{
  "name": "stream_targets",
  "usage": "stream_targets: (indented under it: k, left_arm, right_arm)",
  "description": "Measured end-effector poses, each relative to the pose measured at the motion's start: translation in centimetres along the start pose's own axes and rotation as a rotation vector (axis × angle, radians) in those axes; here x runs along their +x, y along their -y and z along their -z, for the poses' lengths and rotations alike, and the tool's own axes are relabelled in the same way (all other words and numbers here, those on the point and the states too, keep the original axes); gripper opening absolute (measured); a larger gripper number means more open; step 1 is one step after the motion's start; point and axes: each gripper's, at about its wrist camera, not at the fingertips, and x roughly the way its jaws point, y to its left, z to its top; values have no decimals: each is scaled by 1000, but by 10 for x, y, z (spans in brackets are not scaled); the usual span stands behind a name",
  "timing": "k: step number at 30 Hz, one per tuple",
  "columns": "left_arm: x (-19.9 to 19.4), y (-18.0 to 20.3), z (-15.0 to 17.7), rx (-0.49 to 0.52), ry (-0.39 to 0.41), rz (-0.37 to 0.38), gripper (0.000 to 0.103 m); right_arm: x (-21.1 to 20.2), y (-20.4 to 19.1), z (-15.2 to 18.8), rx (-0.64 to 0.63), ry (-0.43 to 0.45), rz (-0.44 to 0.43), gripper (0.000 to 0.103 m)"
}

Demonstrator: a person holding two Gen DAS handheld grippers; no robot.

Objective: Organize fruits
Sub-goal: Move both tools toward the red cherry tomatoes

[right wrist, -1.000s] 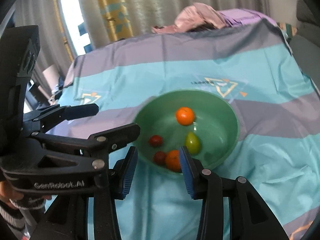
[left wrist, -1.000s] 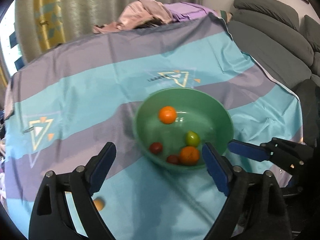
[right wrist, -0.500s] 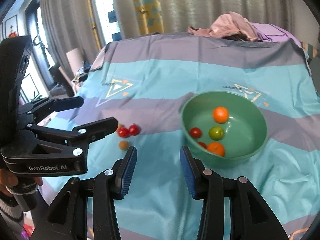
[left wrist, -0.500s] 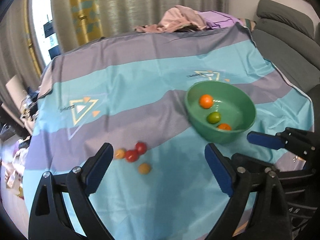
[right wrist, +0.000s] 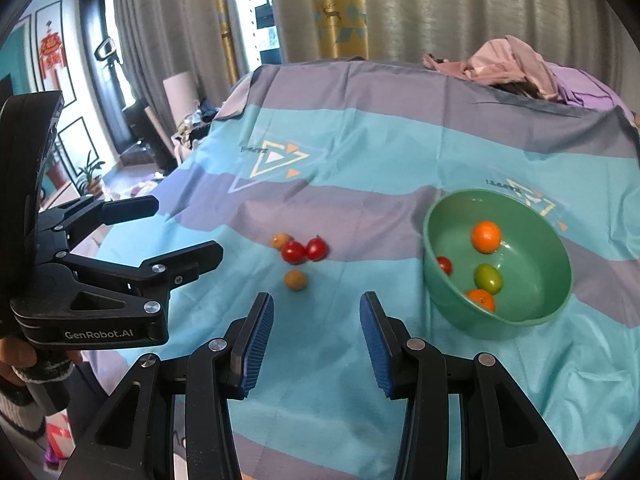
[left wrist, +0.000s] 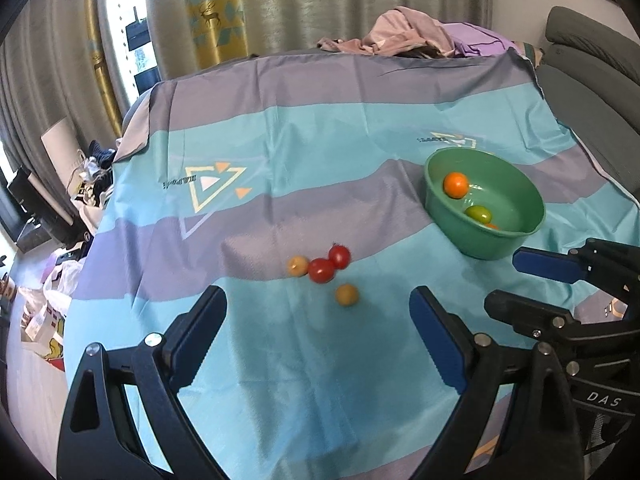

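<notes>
1. Blue ribbed pads line the jaws of both tools. The left gripper point(left wrist: 318, 332) stands wide open with nothing between its jaws, only the cloth under them.
2. The right gripper point(right wrist: 316, 338) is partly open, its jaws well narrower than the left ones, and it also holds nothing.
3. Both grippers point down at an angle over the near part of the bench, which is covered by a striped cloth point(left wrist: 320, 128) in turquoise and grey-purple.
4. Just beyond the jaws, near the middle of the bench, four small fruits lie loose on the cloth: two red tomatoes point(left wrist: 322, 270) that touch each other, a pale orange fruit point(left wrist: 297, 266) against their left side, and another orange fruit point(left wrist: 346, 294) a little nearer to the grippers, apart from the three.
5. Toward the right edge of the bench stands the green bowl point(right wrist: 554, 248). In the right wrist view it holds one tangerine point(right wrist: 486, 236) at the far side, a second orange fruit point(right wrist: 481, 299) at the near wall, a green fruit point(right wrist: 488, 278) between them and a small red tomato point(right wrist: 444, 265) at the left wall.
6. As I judge it, the task is about half done: four fruits are in the bowl and four are left on the cloth.
7. What is left is to pick the loose fruits one by one and put them in the bowl. The single orange fruit is the nearest to both grippers.
</notes>
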Motion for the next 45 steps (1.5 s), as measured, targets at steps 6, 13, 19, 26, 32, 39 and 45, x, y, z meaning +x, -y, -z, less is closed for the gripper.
stream_targets:
  k: [6,13,19,26,32,39,45]
  left_arm:
    - [5,-11,5,-31,-16,15,93]
    - [15,-32,24,-94,-51,107,93]
    - [31,-52,40,-160,-102,145,93]
    - [52,-59,43,-205,-137,196,90]
    - [72,-61,35,-218,-163,264,83]
    - [99,-56,15,-222,-186,279,75]
    - [132,-45,2,-191,-229,272,60]
  right_arm:
    - [7,-9,-1,-16,-18,-3,45]
    - [19,-16,5,-35,-53,-3,45]
    - [41,-15,14,-15,-110,-25,45]
    - [72,-13,20,-1,-175,-35,45]
    - [95,-10,15,-3,-203,-35,45]
    - [115,10,-2,31,-193,-14,45]
    - [132,30,-22,107,-172,-63,45]
